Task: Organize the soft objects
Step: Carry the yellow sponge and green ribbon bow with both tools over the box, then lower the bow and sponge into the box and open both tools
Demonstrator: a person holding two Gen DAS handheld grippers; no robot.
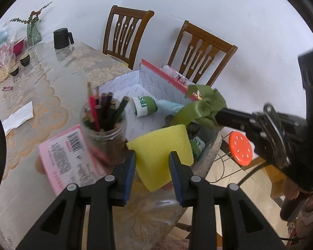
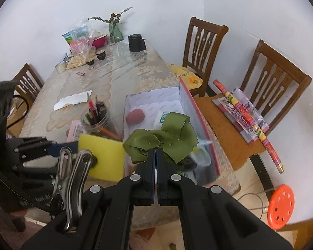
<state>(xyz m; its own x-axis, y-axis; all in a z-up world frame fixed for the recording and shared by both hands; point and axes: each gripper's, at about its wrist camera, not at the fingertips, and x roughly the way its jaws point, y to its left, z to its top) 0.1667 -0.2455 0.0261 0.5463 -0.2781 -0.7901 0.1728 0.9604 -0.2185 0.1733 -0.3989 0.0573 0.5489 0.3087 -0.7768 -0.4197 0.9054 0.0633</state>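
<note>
Between the blue pads of the left gripper (image 1: pixel 152 171), the yellow sponge (image 1: pixel 160 152) is clamped by its lower half, held above the table edge (image 1: pixel 52 95) just short of the white box (image 1: pixel 154 79). Beside it, the right gripper (image 2: pixel 156 156) has its fingers pressed nearly together on the green ribbon bow (image 2: pixel 167 139), over the box's near end. To complete the step well, judged from the task, carry each item fully past the box wall before releasing, and lower the sponge clear of the pencil jar (image 1: pixel 103 123). Only the right wrist view shows the pink round item (image 2: pixel 135 116) inside the box; only the left wrist view shows the green-and-white roll (image 1: pixel 145 106) clearly.
</note>
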